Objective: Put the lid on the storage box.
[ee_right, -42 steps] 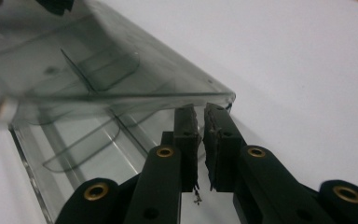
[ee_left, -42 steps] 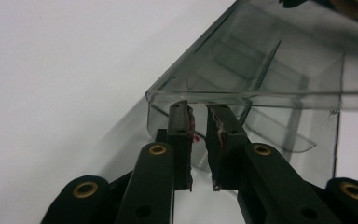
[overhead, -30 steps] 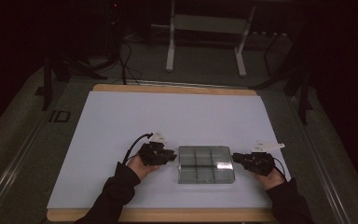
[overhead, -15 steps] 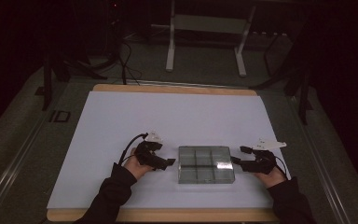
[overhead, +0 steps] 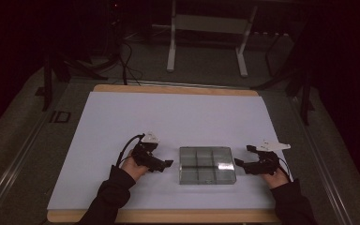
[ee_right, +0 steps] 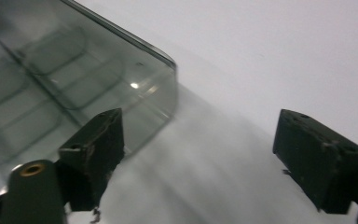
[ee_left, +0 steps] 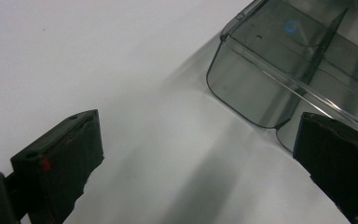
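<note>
Left gripper (ee_left: 193,154): jaws stand wide apart, nothing between them. In the left gripper view one jaw sits low over bare white table, the other overlaps a rounded corner of the clear compartment box (ee_left: 303,70); whether it touches the wall cannot be told.

Right gripper (ee_right: 198,158): jaws likewise spread wide and empty. In the right gripper view one jaw lies in front of the box's corner (ee_right: 74,88), the other over bare surface well clear of it.

High view: the box (overhead: 207,164) rests flat on the white table (overhead: 178,117), near the person's edge, between the two grippers. Left gripper (overhead: 164,164) is just beside the box's left wall with a small gap; right gripper (overhead: 241,164) is just beside its right wall. The compartments look empty, though tint and glare make this uncertain.

Judgement: the step in hand appears to be a two-sided approach to take hold of the box.

Notes for doing it well:
- Each gripper is offset, with only one jaw lined up on the box. Each should set one jaw inside the rim and one outside the side wall before closing.
- Close on the straight part of a wall, not the rounded corner, where the smooth plastic would likely slip.
- Both sides should close together and at matching height, so the box neither slides sideways nor tilts.
</note>
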`<state>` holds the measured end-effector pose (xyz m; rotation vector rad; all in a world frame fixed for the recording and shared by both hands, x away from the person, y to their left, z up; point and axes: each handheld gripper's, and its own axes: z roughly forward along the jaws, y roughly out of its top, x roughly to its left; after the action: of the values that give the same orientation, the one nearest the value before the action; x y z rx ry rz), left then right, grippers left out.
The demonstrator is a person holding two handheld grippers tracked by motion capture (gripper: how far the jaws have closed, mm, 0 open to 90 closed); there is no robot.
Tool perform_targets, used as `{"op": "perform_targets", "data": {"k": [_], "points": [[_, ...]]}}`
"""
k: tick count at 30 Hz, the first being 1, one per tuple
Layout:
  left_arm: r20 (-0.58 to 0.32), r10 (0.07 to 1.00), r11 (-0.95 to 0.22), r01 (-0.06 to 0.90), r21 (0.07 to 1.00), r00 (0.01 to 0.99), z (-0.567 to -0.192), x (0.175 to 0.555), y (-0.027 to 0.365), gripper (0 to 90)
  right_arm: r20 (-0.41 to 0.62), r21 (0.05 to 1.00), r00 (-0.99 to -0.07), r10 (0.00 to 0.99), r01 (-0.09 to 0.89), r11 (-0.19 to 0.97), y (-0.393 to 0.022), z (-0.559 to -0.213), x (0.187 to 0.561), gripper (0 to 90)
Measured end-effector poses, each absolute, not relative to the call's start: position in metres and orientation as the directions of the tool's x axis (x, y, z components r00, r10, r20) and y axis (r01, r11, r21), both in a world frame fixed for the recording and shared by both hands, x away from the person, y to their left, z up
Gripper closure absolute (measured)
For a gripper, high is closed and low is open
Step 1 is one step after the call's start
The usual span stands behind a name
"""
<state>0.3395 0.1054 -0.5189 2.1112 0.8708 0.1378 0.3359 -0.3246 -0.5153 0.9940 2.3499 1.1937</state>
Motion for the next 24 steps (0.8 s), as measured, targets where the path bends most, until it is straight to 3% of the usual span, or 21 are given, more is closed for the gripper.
{"op": "perform_targets", "data": {"k": [7, 24], "points": [[-0.207, 0.613, -0.401, 0.525, 0.751, 0.763, -0.517, 0.333, 0.111, 2.4, -0.031, 0.805, -0.681, 0.731, 0.416, 0.422, -0.328, -0.517, 0.331, 15.6], [-0.205, 0.616, -0.386, 0.519, 0.763, 0.76, -0.519, 0.315, 0.127, 2.4, -0.037, 0.792, -0.629, 0.777, 0.456, 0.406, -0.348, -0.523, 0.313, 15.7]]}}
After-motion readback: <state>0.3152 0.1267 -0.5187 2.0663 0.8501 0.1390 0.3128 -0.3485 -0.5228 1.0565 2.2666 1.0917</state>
